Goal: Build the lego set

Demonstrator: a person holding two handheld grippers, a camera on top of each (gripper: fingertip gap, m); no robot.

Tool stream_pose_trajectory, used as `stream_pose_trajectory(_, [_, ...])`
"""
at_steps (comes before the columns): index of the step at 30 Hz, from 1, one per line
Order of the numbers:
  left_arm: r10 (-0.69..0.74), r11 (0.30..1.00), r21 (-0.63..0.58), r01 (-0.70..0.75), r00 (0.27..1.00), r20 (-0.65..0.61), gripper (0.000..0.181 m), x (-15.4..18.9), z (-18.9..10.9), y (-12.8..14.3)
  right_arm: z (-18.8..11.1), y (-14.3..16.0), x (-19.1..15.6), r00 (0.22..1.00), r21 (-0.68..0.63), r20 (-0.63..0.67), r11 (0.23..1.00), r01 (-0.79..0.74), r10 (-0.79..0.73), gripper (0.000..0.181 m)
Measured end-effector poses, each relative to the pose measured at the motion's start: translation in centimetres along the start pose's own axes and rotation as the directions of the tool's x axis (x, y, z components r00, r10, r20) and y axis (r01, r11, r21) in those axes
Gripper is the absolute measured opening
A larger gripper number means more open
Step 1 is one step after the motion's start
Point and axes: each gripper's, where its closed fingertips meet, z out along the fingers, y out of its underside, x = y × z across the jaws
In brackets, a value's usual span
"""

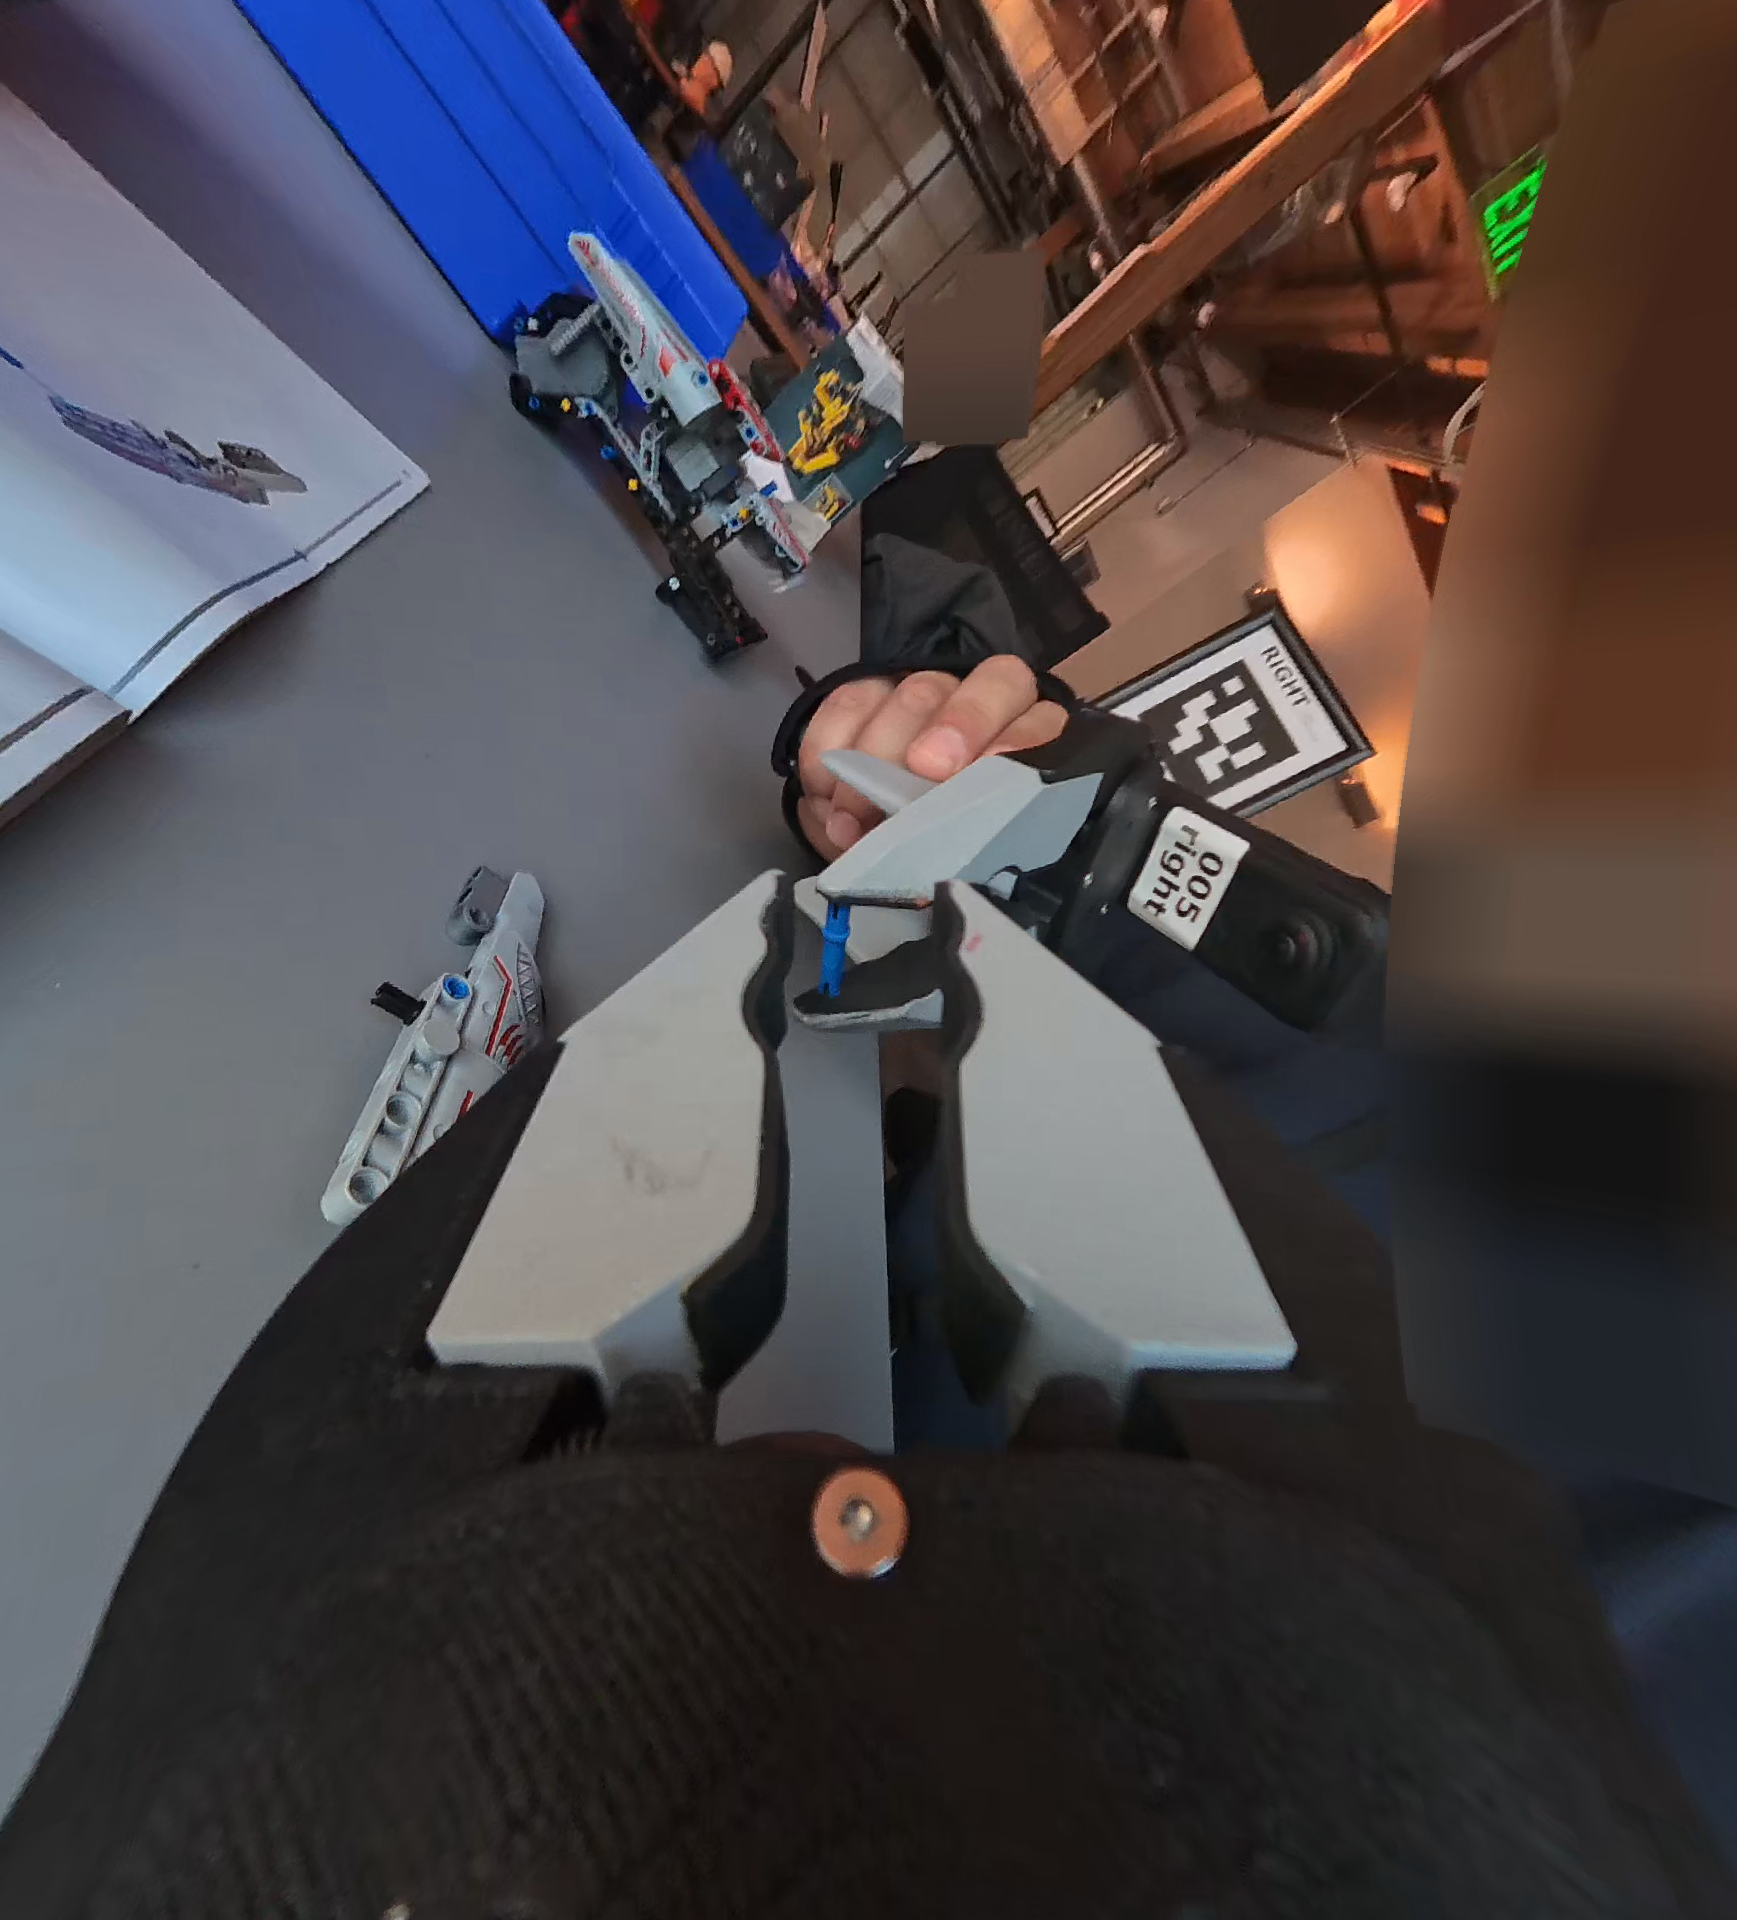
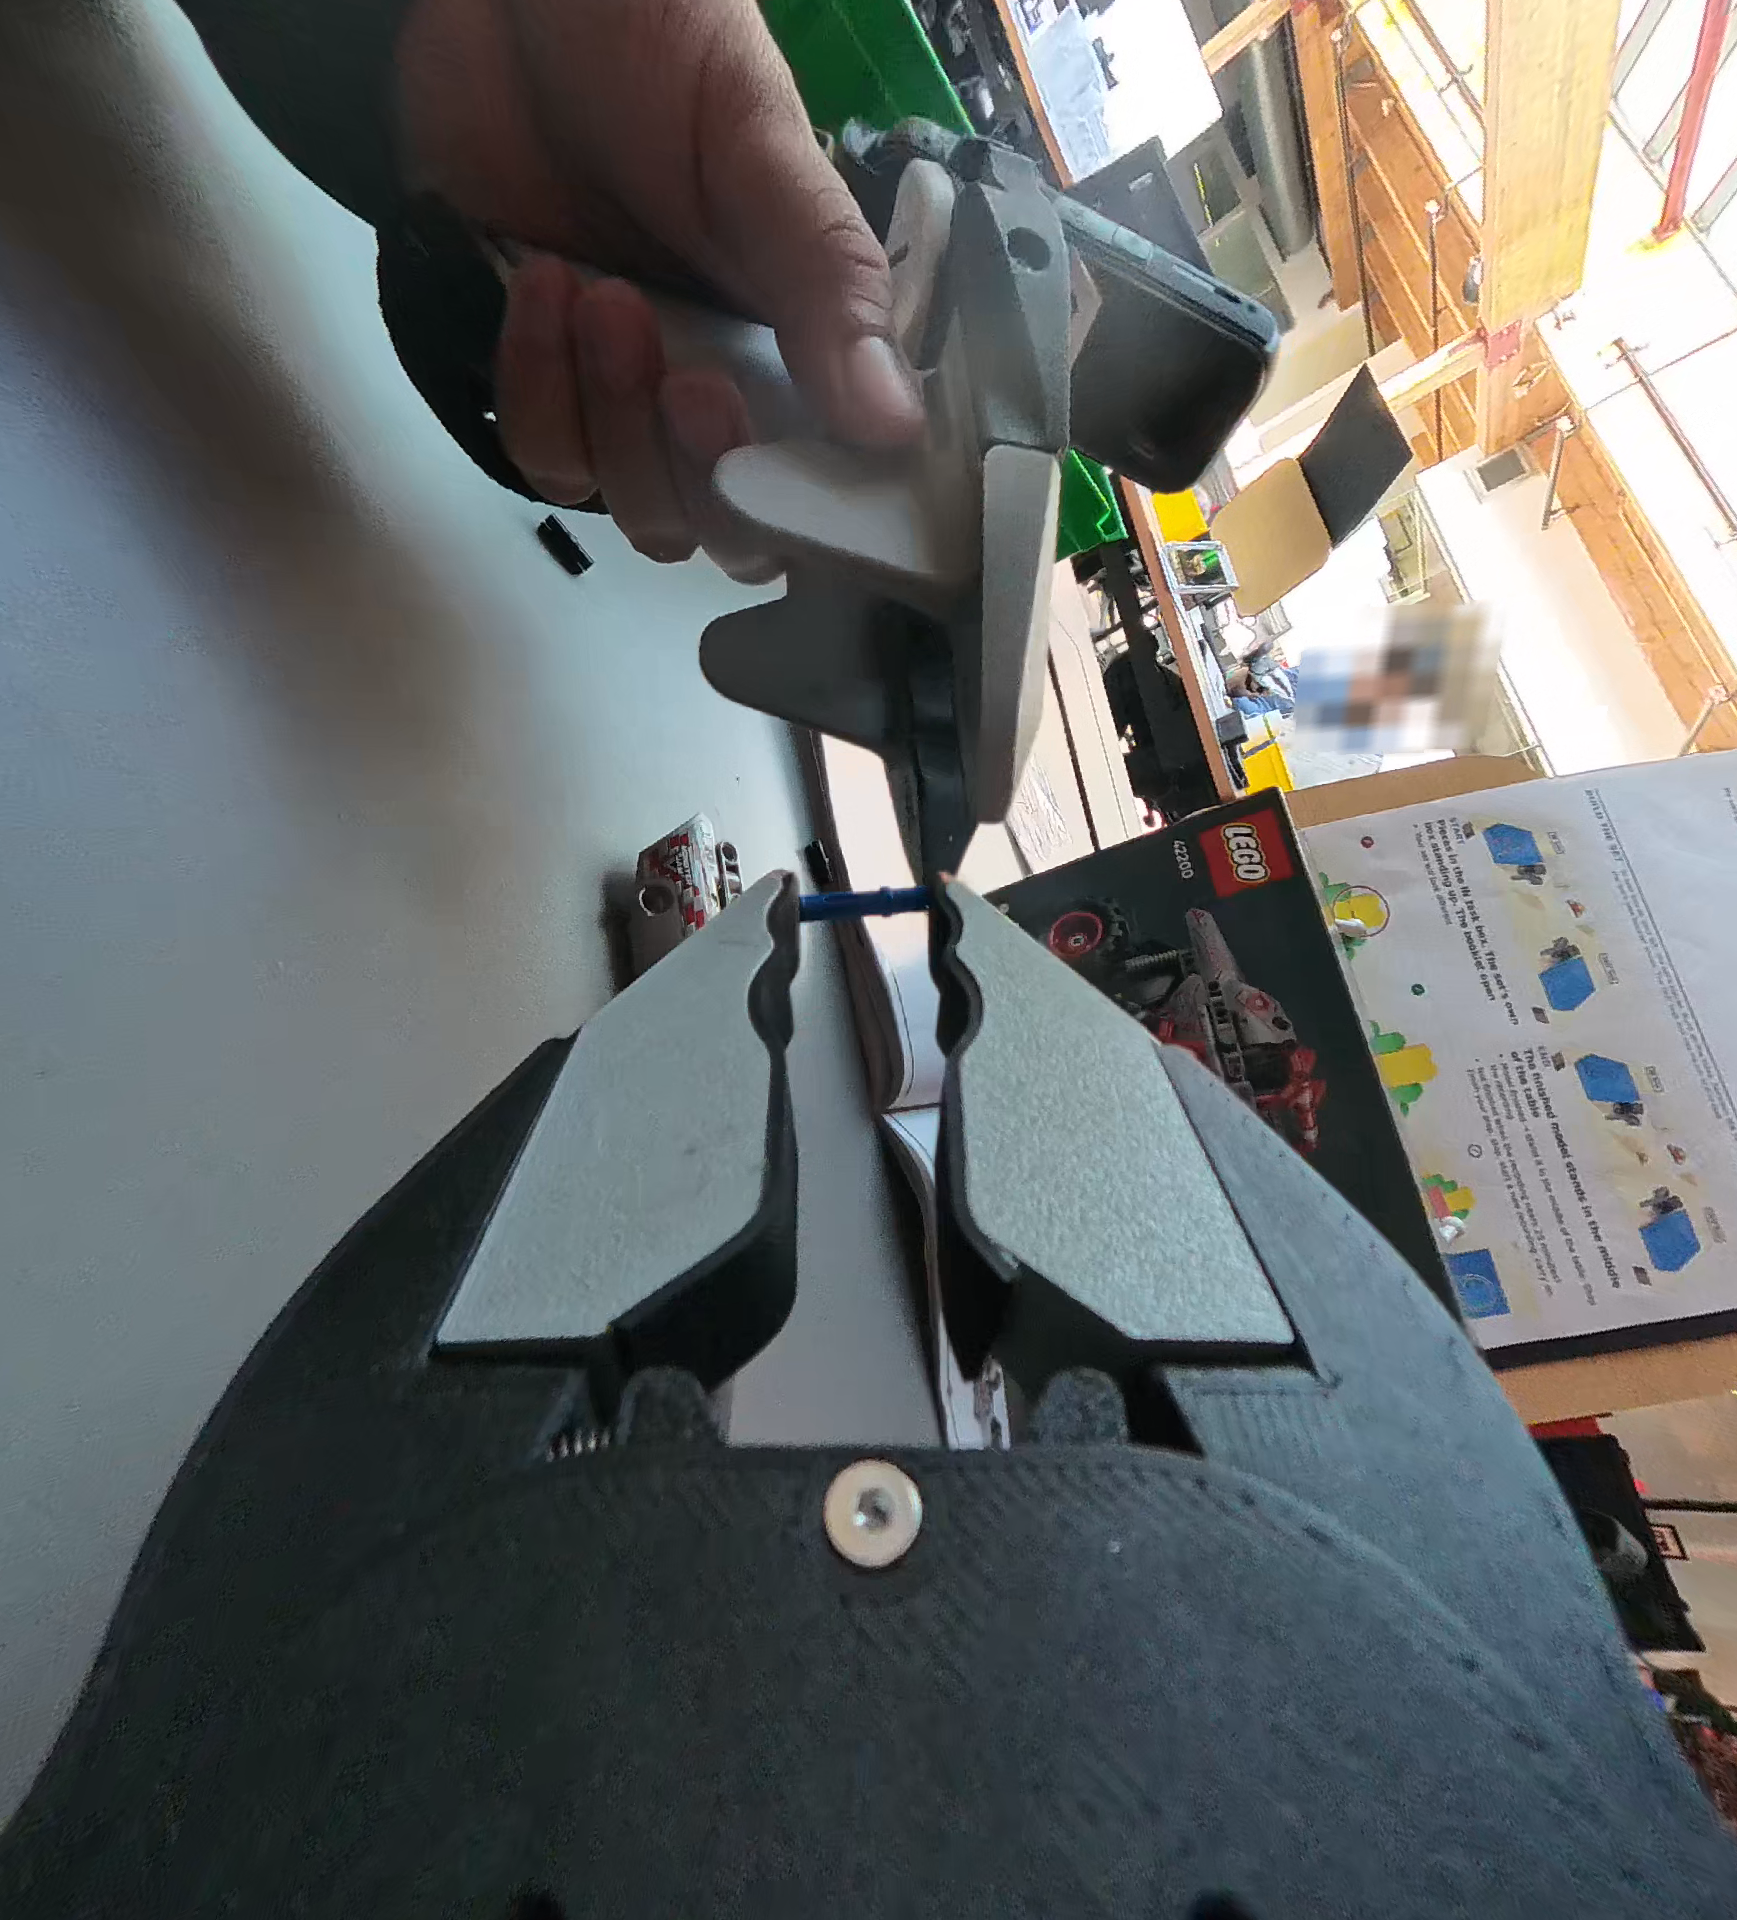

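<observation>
My right gripper (image 2: 864,906) is shut on a small blue pin (image 2: 859,902), held end to end between its two fingertips above the grey table (image 2: 168,831). In the left wrist view the right gripper (image 1: 848,951) comes in from the right with the blue pin (image 1: 830,935) upright between its tips. My left gripper (image 1: 859,899) is open, and its two fingers stand either side of the pin and the right gripper's tips. A grey panel sub-assembly (image 1: 448,1039) with red markings lies on the table to the left. It also shows in the right wrist view (image 2: 682,883).
A partly built grey, black and red model (image 1: 666,416) stands at the back by a blue bin (image 1: 490,135). An open instruction booklet (image 1: 116,416) lies at the left. The set's box (image 2: 1207,987) and a printed sheet (image 2: 1591,1039) stand at the right. A small black piece (image 2: 565,543) lies on the table. Only a small space, under 4 cm, lies between the two pairs of fingers.
</observation>
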Motion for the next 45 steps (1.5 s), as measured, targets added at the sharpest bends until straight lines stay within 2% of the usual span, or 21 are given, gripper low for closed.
stream_pose_trajectory(3, [0.000, 1.000, 0.000, 0.000, 1.000, 0.015, 0.026, -0.2, -0.2, 0.1, -0.1, 0.1, 0.3, 1.000, 0.003, -0.007, 1.000, -0.020, 0.021, 0.021])
stream_pose_trajectory(7, [0.048, 0.996, -0.084, -0.042, 0.997, 0.061, 0.027, -0.3, 0.5, 1.5, -0.3, -0.3, 0.9, 0.998, 0.026, -0.016, 0.998, -0.060, 0.061, 0.021])
stream_pose_trajectory(9, [0.074, 0.990, -0.124, -0.065, 0.995, 0.066, 0.022, -0.1, 1.1, 2.2, -0.3, -0.5, 0.8, 0.998, 0.033, -0.018, 0.998, -0.054, 0.055, 0.021])
stream_pose_trajectory(12, [0.103, 0.987, -0.132, -0.094, 0.992, 0.068, 0.002, 0.1, 1.4, 2.1, -0.4, -0.6, 0.7, 0.998, 0.040, -0.021, 0.998, -0.055, 0.056, 0.021])
stream_pose_trajectory(16, [0.145, 0.982, -0.139, -0.132, 0.985, 0.089, 0.002, -0.2, 1.4, 2.0, -0.6, -0.4, 0.7, 0.985, 0.062, 0.047, 0.983, -0.171, 0.168, 0.022])
stream_pose_trajectory(20, [0.275, 0.953, -0.187, -0.238, 0.939, 0.207, 0.001, -1.6, 0.7, 1.7, -1.1, 0.5, 1.3, 0.898, 0.086, 0.193, 0.905, -0.417, 0.395, 0.017])
stream_pose_trajectory(24, [0.447, 0.876, -0.331, -0.351, 0.849, 0.281, 0.002, -3.4, 0.0, 2.6, -1.5, 0.7, 1.6, 0.681, 0.064, 0.418, 0.729, -0.682, 0.601, 0.015])
stream_pose_trajectory(26, [0.531, 0.826, -0.390, -0.408, 0.795, 0.294, 0.002, -4.0, -0.3, 2.7, -1.1, 1.2, 1.5, 0.577, 0.001, 0.478, 0.656, -0.755, 0.662, 0.017])
stream_pose_trajectory(30, [0.627, 0.753, -0.466, -0.465, 0.721, 0.294, 0.002, -4.3, -0.4, 2.1, -0.3, 1.7, 1.6, 0.474, -0.078, 0.551, 0.608, -0.790, 0.687, 0.023])
stream_pose_trajectory(33, [0.652, 0.732, -0.478, -0.485, 0.704, 0.284, 0.002, -4.1, -0.3, 1.0, 0.0, 1.2, 1.9, 0.430, -0.097, 0.601, 0.596, -0.797, 0.674, 0.022])
stream_pose_trajectory(36, [0.665, 0.719, -0.488, -0.495, 0.693, 0.277, 0.001, -3.9, -0.2, 0.3, 0.3, 0.9, 2.1, 0.422, -0.106, 0.618, 0.602, -0.792, 0.663, 0.020])
stream_pose_trajectory(38, [0.679, 0.705, -0.505, -0.498, 0.680, 0.276, 0.001, -4.0, -0.1, 0.3, 0.5, 0.8, 2.2, 0.436, -0.096, 0.610, 0.608, -0.788, 0.661, 0.011])
stream_pose_trajectory(39, [0.684, 0.697, -0.516, -0.497, 0.677, 0.272, 0.001, -4.1, 0.0, 0.5, 0.6, 0.8, 2.2, 0.443, -0.097, 0.605, 0.614, -0.783, 0.661, 0.001])
stream_pose_trajectory(40, [0.690, 0.691, -0.524, -0.497, 0.669, 0.276, 0.002, -4.2, 0.0, 0.6, 0.7, 0.9, 2.1, 0.448, -0.101, 0.604, 0.620, -0.778, 0.660, 0.000])
stream_pose_trajectory(43, [0.696, 0.680, -0.545, -0.491, 0.666, 0.269, 0.001, -4.6, 0.0, 1.1, 0.8, 1.3, 1.8, 0.451, -0.112, 0.592, 0.623, -0.774, 0.667, 0.001])
stream_pose_trajectory(45, [0.701, 0.675, -0.552, -0.490, 0.660, 0.271, 0.002, -4.7, -0.1, 1.2, 0.9, 1.3, 1.7, 0.449, -0.117, 0.589, 0.621, -0.775, 0.672, 0.012])
